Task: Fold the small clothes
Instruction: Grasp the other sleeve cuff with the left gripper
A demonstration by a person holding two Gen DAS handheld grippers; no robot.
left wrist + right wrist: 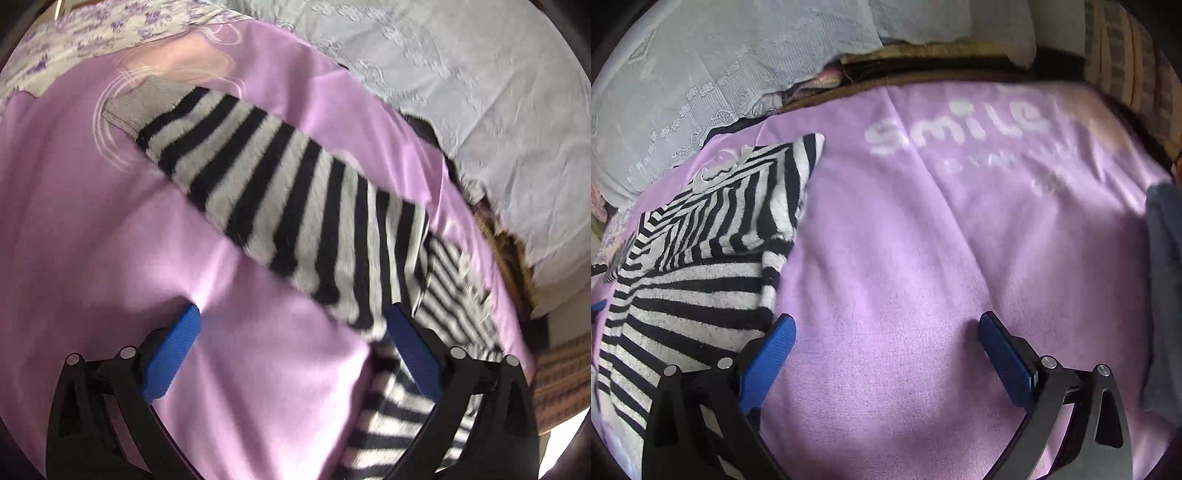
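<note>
Both hand-held grippers, left (291, 332) and right (886, 339), hang spread apart and empty over the striped top (280, 206) on the purple sheet (923, 258); risk: pinching sheet with the top, dragging the fold.

Likely a bedroom: lilac blanket (923, 258), lace pillow (701, 74).

light: soft daylight, fairly bright, no harsh glare
shadows: faint ones under each blue pad (173, 354) on the purple sheet (923, 258)
blur: left view smeared, striped garment (280, 206) ahead of the fingers fuzzy; right view sharper, "smile" print (960, 125) soft
edges: strong fisheye bend, black vignette corners
</note>
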